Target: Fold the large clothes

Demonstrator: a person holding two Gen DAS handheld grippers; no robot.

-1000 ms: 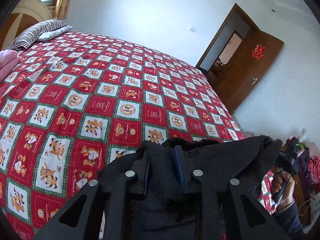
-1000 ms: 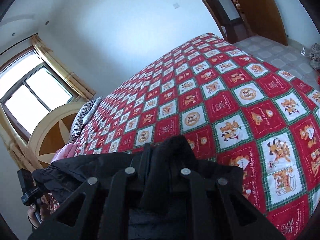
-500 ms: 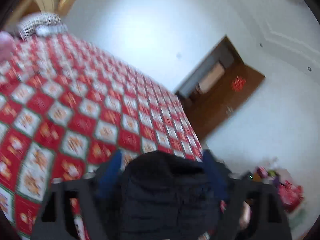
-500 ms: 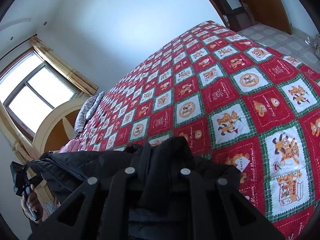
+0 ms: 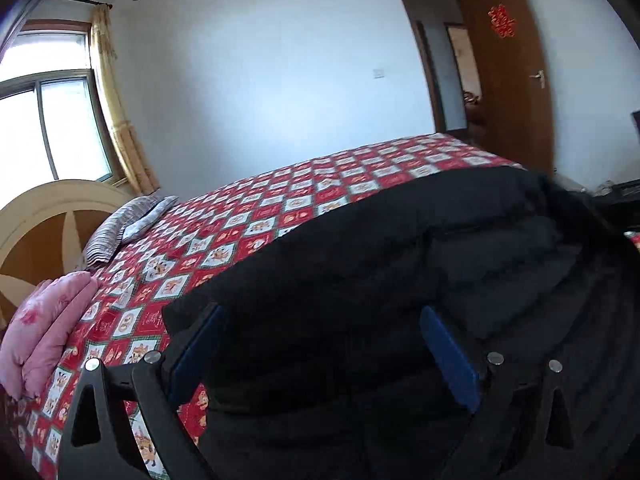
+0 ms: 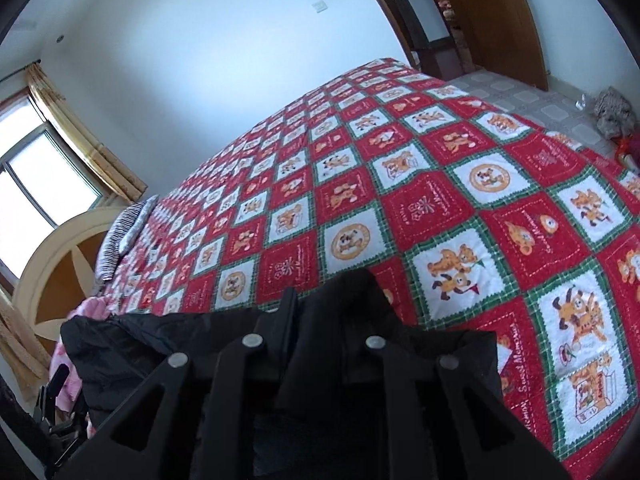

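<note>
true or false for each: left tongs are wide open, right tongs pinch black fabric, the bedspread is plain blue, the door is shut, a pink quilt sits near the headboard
1. Left tongs are wide open: true; they have just been opening, over the black jacket.
2. Right tongs pinch black fabric: true.
3. The bedspread is plain blue: false; red, white and green cartoon checks.
4. The door is shut: false; it stands open.
5. A pink quilt sits near the headboard: true.
</note>
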